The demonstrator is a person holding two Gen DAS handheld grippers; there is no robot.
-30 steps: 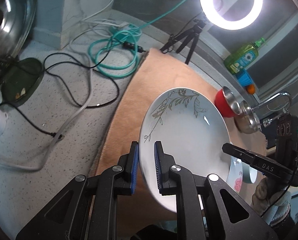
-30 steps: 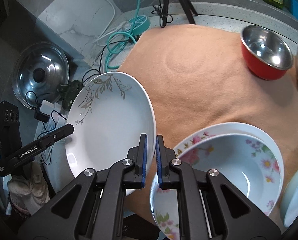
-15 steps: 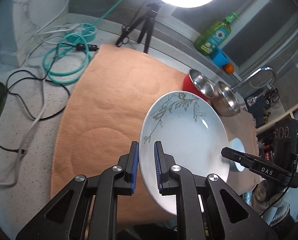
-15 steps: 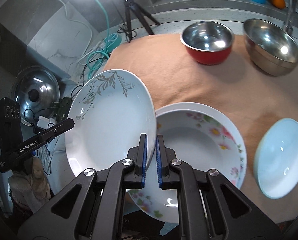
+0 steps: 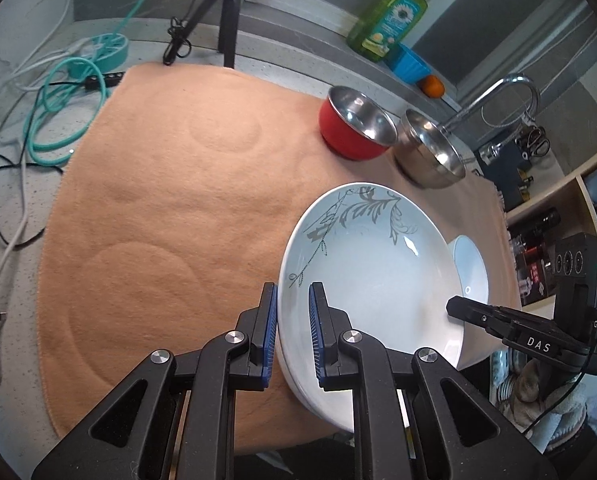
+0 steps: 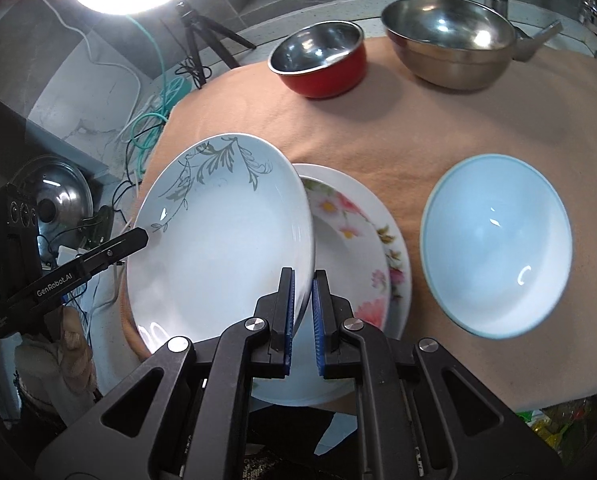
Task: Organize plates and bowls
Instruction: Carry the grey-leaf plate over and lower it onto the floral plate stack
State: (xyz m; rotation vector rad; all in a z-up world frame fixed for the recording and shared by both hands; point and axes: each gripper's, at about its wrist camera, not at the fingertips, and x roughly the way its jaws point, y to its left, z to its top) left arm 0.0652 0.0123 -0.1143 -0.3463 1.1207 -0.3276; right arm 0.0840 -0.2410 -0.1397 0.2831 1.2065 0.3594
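Both jaws clamped on leaf plate (image 6: 222, 236), over floral plate (image 6: 362, 240), pale bowl (image 6: 494, 244) nearby

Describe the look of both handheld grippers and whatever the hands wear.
Both are black, angular frames with silver pivot bolts and blue ribbed pads on the fingers. The left gripper reads "GenRobot.AI", the right gripper "DAS", with a thin black cable. Light knitted gloves cover both hands.
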